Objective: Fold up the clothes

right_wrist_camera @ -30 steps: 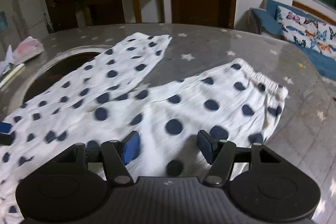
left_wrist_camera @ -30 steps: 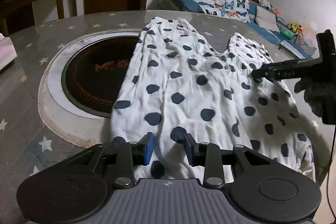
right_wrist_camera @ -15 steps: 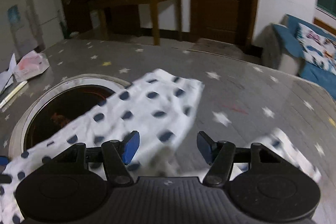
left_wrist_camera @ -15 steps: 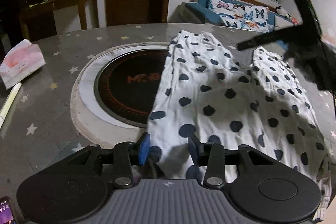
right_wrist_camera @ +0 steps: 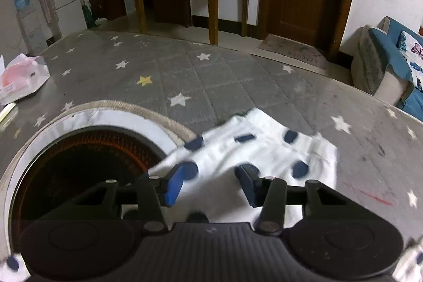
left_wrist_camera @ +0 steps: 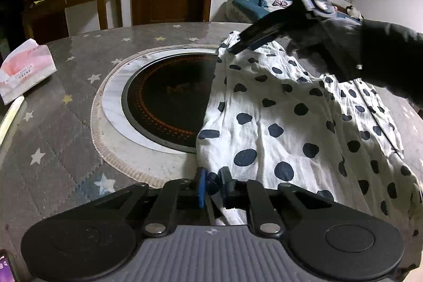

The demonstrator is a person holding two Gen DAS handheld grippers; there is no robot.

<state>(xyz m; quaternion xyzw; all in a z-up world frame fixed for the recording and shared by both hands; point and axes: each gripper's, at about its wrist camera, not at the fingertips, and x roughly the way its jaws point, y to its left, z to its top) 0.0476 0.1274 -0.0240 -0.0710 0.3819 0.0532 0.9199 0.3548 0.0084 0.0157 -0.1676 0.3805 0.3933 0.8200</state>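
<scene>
A white garment with dark blue dots (left_wrist_camera: 277, 118) lies spread on the round table, its left edge overlapping the dark hob. My left gripper (left_wrist_camera: 212, 179) is at the garment's near edge. Its jaws are closing, and the blue pads pinch a fold of the hem between them. In the right wrist view the garment's far end (right_wrist_camera: 264, 144) lies crumpled just beyond my right gripper (right_wrist_camera: 211, 176). Its jaws are closing but still stand apart, with cloth under the gap and no pad pressing on it. The left wrist view shows the right gripper (left_wrist_camera: 238, 46) over that far end, held by a black-sleeved hand (left_wrist_camera: 375, 52).
A round dark hob (left_wrist_camera: 169, 99) with a pale ring is set in the table (left_wrist_camera: 66, 123), which has a grey star-patterned cover. A tissue pack (left_wrist_camera: 23, 70) and a white stick (left_wrist_camera: 10, 115) lie at the left. A phone corner (left_wrist_camera: 5, 266) shows at bottom left.
The left jaws have closed on the near hem. The right gripper has swung from the garment's right side across to its far end, and its jaws have narrowed.
</scene>
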